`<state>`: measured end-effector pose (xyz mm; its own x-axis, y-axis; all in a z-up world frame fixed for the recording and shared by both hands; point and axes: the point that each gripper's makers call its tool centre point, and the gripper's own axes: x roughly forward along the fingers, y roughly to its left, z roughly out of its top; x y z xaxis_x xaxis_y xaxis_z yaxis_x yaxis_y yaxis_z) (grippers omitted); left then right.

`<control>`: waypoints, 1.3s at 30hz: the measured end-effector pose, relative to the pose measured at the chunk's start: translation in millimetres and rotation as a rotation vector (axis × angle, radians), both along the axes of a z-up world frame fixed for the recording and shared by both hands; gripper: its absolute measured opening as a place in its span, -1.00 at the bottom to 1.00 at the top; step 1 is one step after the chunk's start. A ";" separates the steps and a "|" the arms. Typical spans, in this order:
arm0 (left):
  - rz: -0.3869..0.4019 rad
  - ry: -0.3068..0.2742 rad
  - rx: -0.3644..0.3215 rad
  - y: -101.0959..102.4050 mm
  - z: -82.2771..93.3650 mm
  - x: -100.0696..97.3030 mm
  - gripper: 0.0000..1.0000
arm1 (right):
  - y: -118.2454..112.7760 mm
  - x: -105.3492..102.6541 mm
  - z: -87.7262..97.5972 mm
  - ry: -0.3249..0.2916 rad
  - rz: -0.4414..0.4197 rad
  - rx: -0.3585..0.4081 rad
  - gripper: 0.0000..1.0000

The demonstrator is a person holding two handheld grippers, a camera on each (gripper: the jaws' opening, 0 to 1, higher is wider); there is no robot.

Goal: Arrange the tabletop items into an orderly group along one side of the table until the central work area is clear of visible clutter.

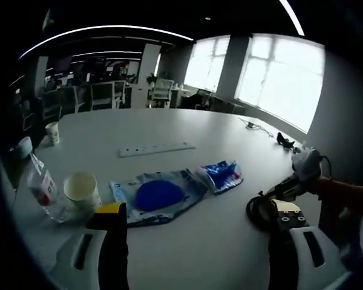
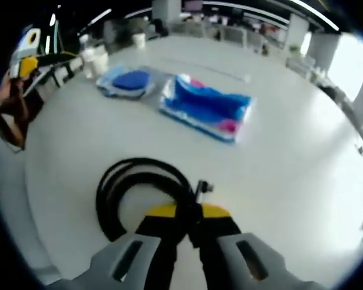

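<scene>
Nearest the lens in the right gripper view, the coiled black cable (image 2: 128, 194) is lying on the white round desk (image 2: 290, 193) with its gathered end pinched between the yellow-tipped jaws of the right gripper (image 2: 187, 211), which are closing down to a narrow gap on it. The left gripper (image 1: 196, 220) is hanging with its jaws wide apart and holding nothing, above the desk's near edge. The step in hand looks like collecting the cable to join the other items; the next move probably calls for lifting the whole coil without letting loops trail, then carrying it toward the cluster at the side. That cluster is sitting together in the left gripper view: a clear plastic water bottle with a red label (image 1: 42, 187), a white paper cup (image 1: 80, 189) (its contents are too blurred to tell), a transparent plastic bag holding a round blue object (image 1: 157, 194), and a smaller blue-and-pink packet (image 1: 222, 175) just beside it. Farther back, a long white power strip (image 1: 157, 148) and a second paper cup (image 1: 52, 133) are standing well apart from the group, so the centre is not yet clear.
</scene>
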<state>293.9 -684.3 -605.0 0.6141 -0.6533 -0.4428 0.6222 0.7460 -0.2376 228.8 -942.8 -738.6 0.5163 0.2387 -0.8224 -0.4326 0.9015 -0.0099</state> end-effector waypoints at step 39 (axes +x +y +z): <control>0.032 -0.025 -0.020 46.6 29.9 -15.7 0.96 | 109.8 22.4 91.2 -0.104 0.179 0.258 -0.89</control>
